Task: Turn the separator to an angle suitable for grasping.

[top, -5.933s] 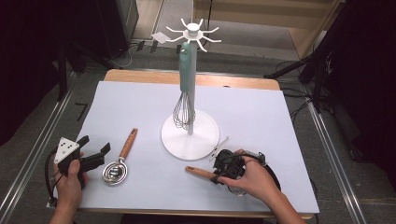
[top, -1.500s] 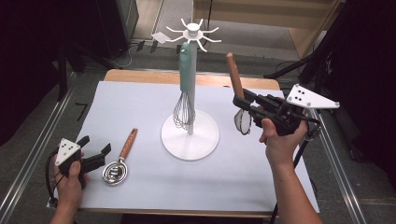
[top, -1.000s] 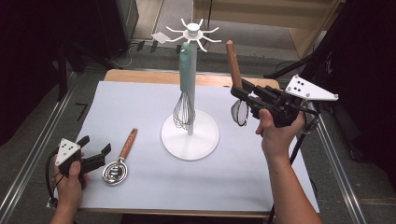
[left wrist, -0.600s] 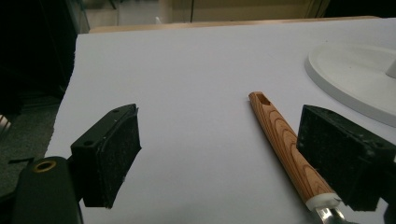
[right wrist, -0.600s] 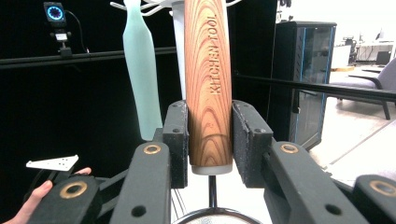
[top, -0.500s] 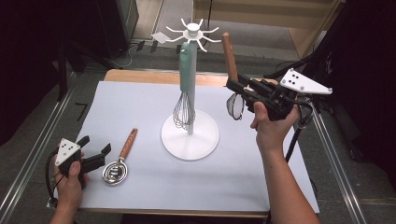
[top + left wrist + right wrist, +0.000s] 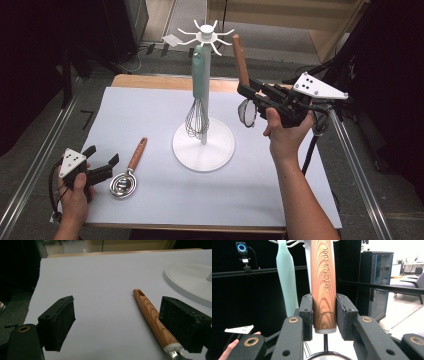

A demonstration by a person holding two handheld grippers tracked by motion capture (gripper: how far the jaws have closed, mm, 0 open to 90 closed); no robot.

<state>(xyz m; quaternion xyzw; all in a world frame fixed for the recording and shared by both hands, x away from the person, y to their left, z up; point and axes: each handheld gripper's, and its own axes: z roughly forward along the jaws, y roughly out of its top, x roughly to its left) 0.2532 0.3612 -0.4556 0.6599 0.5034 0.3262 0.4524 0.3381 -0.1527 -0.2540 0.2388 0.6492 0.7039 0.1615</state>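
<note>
Strainer (image 7: 246, 111): small round wire-mesh bowl on a thin metal neck, white collar, then a wooden handle (image 7: 323, 282) with bold grain, "KITCHEN TOOL" stamped along it. Held in the air, handle up and tilted slightly, mesh bowl hanging below. Clamped at the handle's lower end, just above the collar. Sits right of the white rack (image 7: 203, 145), handle tip near the hooks (image 7: 207, 36) at its top, apart from them. Pale green whisk handle (image 7: 285, 280) hangs just beside it.
</note>
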